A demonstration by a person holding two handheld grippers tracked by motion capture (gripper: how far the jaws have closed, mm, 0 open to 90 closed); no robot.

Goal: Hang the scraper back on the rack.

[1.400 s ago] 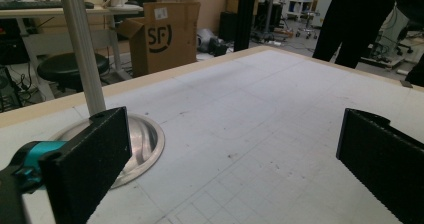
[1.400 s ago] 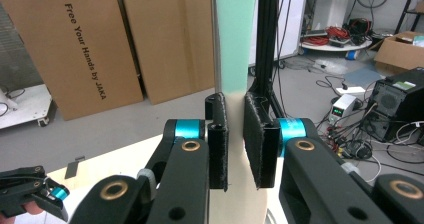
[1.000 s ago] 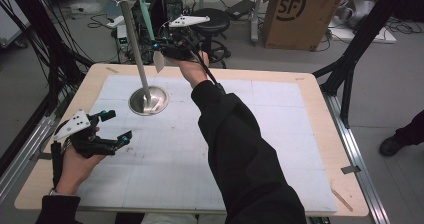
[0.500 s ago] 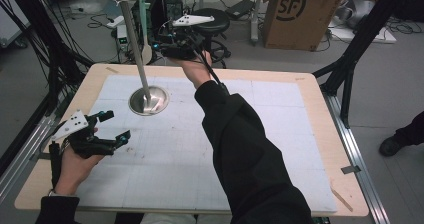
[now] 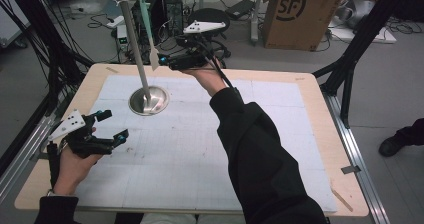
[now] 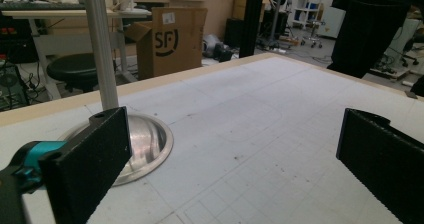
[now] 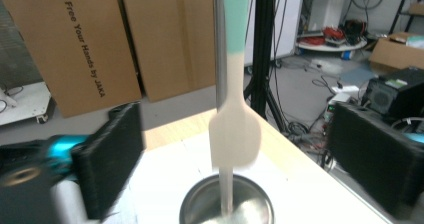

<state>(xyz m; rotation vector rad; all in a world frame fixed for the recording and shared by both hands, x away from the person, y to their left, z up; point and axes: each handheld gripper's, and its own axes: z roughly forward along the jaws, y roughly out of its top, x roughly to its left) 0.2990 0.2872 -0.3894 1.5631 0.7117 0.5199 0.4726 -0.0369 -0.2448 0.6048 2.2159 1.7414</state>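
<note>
A metal stand has a round base [image 5: 148, 100] on the white mat and a tall pole [image 5: 135, 49]. From its top hangs a spatula [image 5: 148, 34] with a teal handle and a white blade. My right gripper [image 5: 164, 61] is held up at the height of the blade, open, its tips just beside it. In the right gripper view the blade [image 7: 235, 134] hangs free between the wide-apart jaws of that gripper [image 7: 245, 154], above the base [image 7: 200, 204]. My left gripper [image 5: 112, 124] is open and empty at the table's left, facing the base [image 6: 145, 144].
The white gridded mat [image 5: 200, 149] covers most of the wooden table [image 5: 310, 84]. Behind the table are a cardboard box [image 5: 300, 14], a black stool [image 5: 210, 16] and cables. A black frame leg [image 5: 350, 59] stands at the right.
My right gripper has drawn back slightly to the right, off the spatula blade. The left gripper has hardly moved.
</note>
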